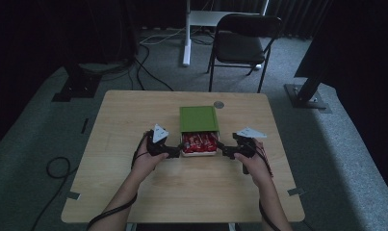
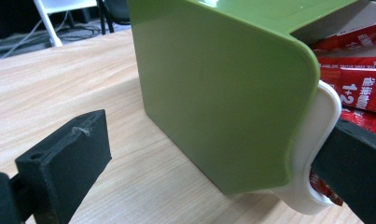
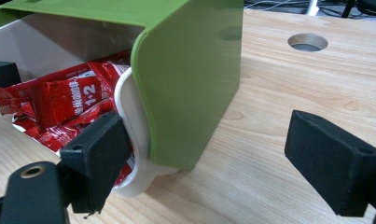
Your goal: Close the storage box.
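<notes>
Two grippers flank a half-open green box

Both grippers sit at the near end of the green box (image 1: 198, 119) on the wooden table (image 1: 134, 192). Box lies mid-table; its white drawer (image 1: 199, 152) is slid out toward the person, full of red packets (image 1: 199, 142).

Left gripper (image 1: 177, 151): jaws apart, straddling the box's left corner. In the left gripper view one jaw is pressed against the white drawer (image 2: 316, 154) rim, the other stands off the green wall (image 2: 213, 93), not touching.

Right gripper (image 1: 220, 149): jaws apart too. In the right gripper view one jaw is against the drawer (image 3: 134, 140) edge by the packets (image 3: 64, 100), the other is well clear over bare table (image 3: 269, 116). Round hole (image 3: 307, 42) in tabletop beyond the box.
</notes>
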### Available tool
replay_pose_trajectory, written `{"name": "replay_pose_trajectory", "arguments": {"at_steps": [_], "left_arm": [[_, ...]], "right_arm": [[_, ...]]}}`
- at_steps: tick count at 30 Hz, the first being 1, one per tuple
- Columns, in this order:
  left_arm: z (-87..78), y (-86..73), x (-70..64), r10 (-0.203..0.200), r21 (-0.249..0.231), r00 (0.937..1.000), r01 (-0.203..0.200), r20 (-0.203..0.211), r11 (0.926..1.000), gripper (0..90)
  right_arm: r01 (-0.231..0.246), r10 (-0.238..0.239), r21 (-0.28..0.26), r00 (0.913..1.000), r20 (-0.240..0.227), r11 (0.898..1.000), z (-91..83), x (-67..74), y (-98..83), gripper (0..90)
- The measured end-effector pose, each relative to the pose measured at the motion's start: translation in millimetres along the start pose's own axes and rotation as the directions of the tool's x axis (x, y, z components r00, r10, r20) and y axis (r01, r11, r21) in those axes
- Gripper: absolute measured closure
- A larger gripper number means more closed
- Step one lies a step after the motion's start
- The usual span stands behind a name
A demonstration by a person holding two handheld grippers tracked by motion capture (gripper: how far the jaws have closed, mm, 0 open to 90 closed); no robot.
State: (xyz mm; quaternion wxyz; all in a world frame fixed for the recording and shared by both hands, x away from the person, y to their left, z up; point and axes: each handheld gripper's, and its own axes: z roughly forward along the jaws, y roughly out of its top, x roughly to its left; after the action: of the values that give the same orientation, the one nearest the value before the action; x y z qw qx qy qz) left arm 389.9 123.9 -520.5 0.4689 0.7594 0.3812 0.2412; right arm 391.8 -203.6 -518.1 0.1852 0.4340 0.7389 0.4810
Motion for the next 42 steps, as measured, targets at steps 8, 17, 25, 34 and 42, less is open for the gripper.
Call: {"name": "replay_pose_trajectory", "arguments": {"at_steps": [8,17,25,34,42], "left_arm": [[3.3,1.3,2.0,-0.003,0.001,1.0,0.003,-0.009,1.0,1.3],[7.0,2.7,4.4,-0.009,0.004,0.9999,0.009,-0.014,1.0,1.3],[8.9,3.4,5.5,-0.016,0.005,0.9997,0.016,-0.02,0.9999,1.3],[11.1,3.0,5.6,-0.019,0.006,0.9997,0.019,-0.017,0.9998,1.3],[8.9,4.1,1.7,-0.006,0.001,0.9998,0.006,-0.021,1.0,1.4]], "right_arm": [[-0.011,0.011,-0.005,0.9998,0.018,1.0,3.3,-0.2,1.5,13.5],[-0.013,0.013,-0.007,0.9993,0.036,1.0,6.3,-0.3,3.2,13.5],[-0.022,0.023,-0.013,0.9986,0.048,1.0,8.6,-0.7,3.8,13.4],[-0.028,0.029,-0.017,0.998,0.057,0.999,10.5,0.2,3.8,12.8],[-0.037,0.038,-0.034,0.9984,0.041,0.999,8.8,3.7,3.1,14.7]]}}
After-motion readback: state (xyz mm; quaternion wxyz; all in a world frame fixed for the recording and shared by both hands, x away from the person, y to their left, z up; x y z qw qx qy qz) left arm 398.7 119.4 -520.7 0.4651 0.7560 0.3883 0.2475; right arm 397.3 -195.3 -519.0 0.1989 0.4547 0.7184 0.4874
